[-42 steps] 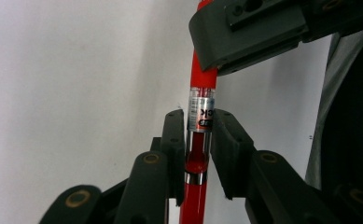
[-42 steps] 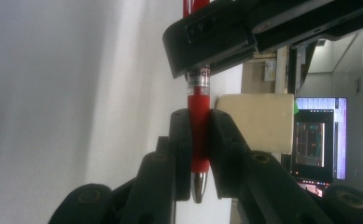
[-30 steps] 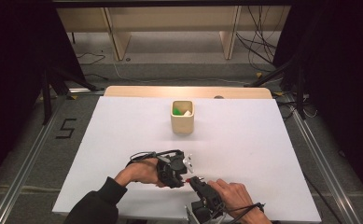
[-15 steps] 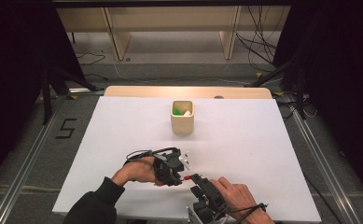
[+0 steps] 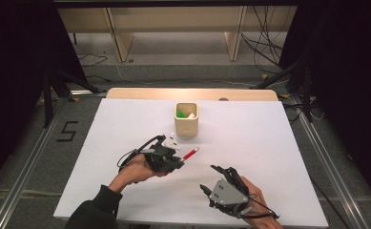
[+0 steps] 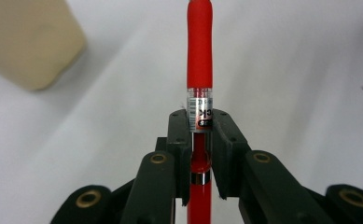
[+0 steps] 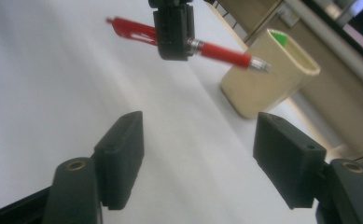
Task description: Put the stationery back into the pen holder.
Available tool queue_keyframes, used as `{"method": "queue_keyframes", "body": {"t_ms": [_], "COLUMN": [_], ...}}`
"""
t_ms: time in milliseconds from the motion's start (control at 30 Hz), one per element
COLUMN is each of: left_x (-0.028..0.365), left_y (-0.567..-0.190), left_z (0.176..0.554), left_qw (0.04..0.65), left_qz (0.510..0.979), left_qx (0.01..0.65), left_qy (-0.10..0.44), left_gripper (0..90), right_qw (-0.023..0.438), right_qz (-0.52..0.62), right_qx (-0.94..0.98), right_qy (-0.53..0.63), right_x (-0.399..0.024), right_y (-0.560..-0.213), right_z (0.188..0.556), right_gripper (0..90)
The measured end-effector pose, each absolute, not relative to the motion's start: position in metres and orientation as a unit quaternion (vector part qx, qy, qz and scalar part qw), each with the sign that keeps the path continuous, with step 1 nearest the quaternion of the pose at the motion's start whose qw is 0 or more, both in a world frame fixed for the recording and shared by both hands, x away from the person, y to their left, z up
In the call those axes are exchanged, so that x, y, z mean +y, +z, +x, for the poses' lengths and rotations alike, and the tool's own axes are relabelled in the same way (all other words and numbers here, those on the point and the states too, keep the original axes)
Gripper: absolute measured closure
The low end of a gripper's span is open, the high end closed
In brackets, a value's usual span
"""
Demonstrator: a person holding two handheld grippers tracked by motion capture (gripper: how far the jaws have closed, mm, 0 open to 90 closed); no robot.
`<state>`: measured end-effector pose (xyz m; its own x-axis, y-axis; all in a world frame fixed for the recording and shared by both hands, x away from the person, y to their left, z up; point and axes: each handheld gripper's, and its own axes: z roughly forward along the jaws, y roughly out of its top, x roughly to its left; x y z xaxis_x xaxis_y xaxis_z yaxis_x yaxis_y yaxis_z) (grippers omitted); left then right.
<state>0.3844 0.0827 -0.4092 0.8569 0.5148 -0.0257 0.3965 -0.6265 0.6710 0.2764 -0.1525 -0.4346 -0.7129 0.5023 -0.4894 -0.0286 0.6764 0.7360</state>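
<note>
White and broad, the surface [image 5: 250, 143] is lying under the high view, with a beige cup [image 5: 186, 119] standing toward its far side. Nearer the person, the left claw [image 5: 176, 160] is clamping a red pen [image 5: 190, 153] whose tip is pointing toward the cup. The right claw [image 5: 219, 179] is hanging apart with nothing in it, its jaws having just been opening.

Along the left gripper view, the pen [image 6: 199, 56] is sitting pinched near its middle, so it could be pivoting if bumped against the cup [image 6: 27, 39].

From the right gripper view, the pen [image 7: 216, 50] is floating above the surface beside the cup [image 7: 268, 77]; a tilted approach risks catching the rim or tipping the cup over.
</note>
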Motion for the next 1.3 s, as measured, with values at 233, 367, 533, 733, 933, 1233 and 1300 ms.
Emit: {"method": "queue_keyframes", "body": {"t_ms": [233,367,533,733,933,1233,1300], "left_x": [0.093,0.094,0.092,0.089,0.082,0.073,0.071], "left_y": [-0.400,-0.396,-0.393,-0.390,-0.385,-0.376,-0.374], "left_z": [0.394,0.399,0.408,0.420,0.431,0.449,0.454], "left_qw": [0.430,0.449,0.473,0.494,0.499,0.501,0.503], "left_qz": [0.833,0.813,0.786,0.766,0.760,0.754,0.751], "left_qx": [0.322,0.340,0.364,0.378,0.380,0.384,0.388], "left_qy": [0.129,0.147,0.160,0.163,0.168,0.180,0.180], "left_gripper": [78.7,78.7,78.7,78.7,78.7,78.7,78.6], "right_qw": [0.252,0.223,0.200,0.177,0.171,0.163,0.163], "right_qz": [0.247,0.276,0.300,0.323,0.337,0.345,0.344], "right_qx": [0.816,0.800,0.789,0.770,0.761,0.759,0.761], "right_qy": [0.459,0.484,0.497,0.521,0.528,0.527,0.526], "right_x": [-0.174,-0.182,-0.188,-0.197,-0.204,-0.207,-0.207], "right_y": [-0.430,-0.430,-0.432,-0.434,-0.436,-0.439,-0.439], "right_z": [0.288,0.291,0.294,0.295,0.295,0.292,0.290], "right_gripper": [29.6,29.0,27.0,26.5,25.0,21.5,21.5]}}
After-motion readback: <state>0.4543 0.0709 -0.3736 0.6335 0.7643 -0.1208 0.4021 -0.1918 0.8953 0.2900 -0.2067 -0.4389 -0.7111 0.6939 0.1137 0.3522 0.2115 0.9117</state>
